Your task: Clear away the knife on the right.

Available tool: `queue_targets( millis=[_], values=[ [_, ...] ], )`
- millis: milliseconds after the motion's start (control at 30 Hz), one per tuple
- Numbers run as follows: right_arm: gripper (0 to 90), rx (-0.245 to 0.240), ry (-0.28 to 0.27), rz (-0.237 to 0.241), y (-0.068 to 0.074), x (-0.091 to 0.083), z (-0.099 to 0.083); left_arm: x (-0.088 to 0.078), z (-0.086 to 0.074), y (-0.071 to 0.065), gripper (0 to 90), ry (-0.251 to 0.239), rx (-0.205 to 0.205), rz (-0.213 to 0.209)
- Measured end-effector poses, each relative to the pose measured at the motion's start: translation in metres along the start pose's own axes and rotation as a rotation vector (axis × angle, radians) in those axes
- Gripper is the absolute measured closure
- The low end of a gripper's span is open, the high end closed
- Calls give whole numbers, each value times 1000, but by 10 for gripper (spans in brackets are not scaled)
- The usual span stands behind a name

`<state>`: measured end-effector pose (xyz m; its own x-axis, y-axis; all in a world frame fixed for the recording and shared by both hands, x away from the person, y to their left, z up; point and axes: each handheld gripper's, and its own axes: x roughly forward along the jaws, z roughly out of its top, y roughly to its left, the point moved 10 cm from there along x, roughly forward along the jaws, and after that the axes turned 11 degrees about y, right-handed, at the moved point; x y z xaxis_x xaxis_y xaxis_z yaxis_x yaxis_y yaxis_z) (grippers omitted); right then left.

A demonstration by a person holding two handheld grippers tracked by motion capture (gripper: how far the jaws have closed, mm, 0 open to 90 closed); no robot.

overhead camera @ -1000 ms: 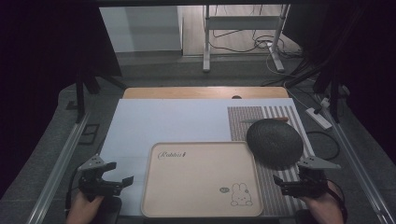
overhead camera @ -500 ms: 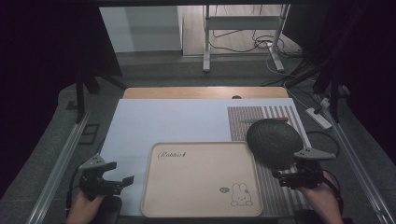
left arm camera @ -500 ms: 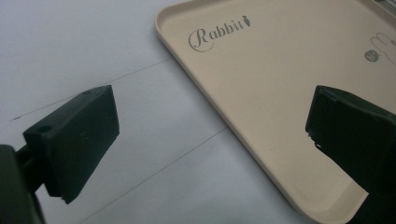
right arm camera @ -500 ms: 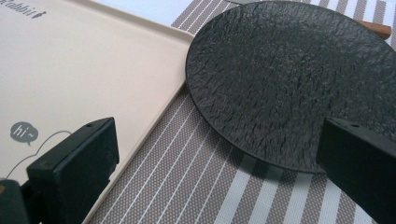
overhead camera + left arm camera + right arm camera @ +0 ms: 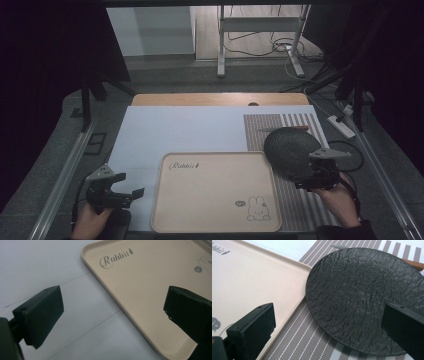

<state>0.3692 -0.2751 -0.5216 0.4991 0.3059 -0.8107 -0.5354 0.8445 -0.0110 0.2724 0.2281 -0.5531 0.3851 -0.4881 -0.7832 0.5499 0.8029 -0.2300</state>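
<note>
A round black textured plate (image 5: 291,149) lies on a striped placemat (image 5: 265,127) right of a beige tray (image 5: 215,200) printed with "Rabbit" and a bunny. My right gripper (image 5: 304,176) is open at the plate's near edge. In the right gripper view the plate (image 5: 367,295) lies between and beyond its spread jaws (image 5: 329,325). My left gripper (image 5: 129,193) is open over the white mat, left of the tray. In the left gripper view the tray's rim (image 5: 120,310) runs between its jaws (image 5: 112,312), which hold nothing.
A utensil with a wooden handle (image 5: 300,128) lies on the placemat behind the plate, partly hidden by it. The white mat (image 5: 190,130) covers the table's left and middle. Cables and a power strip (image 5: 341,126) lie off the right edge.
The right gripper has moved forward and left, up to the plate's near edge. The left gripper has stayed almost still.
</note>
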Motion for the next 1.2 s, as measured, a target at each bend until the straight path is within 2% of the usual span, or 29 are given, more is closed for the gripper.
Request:
queue_targets(
  millis=[233, 567, 867, 1000, 1200],
  values=[
    [0, -1, 8, -18, -13, 8, 9, 0, 0, 0, 28, -4, -5, -5],
    [0, 1, 34, -12, -29, 25, 23, 0, 1, 0, 28, -3, -5, -6],
    [0, 31, 55, -22, -45, 41, 33, 0, 1, 1, 27, -7, -8, -9],
    [0, 30, 59, -32, -51, 47, 39, 0, 1, 1, 27, -7, -9, -9],
    [0, 57, 44, -27, -64, 57, 56, -1, 0, 1, 27, -8, -8, -8]
  ],
)
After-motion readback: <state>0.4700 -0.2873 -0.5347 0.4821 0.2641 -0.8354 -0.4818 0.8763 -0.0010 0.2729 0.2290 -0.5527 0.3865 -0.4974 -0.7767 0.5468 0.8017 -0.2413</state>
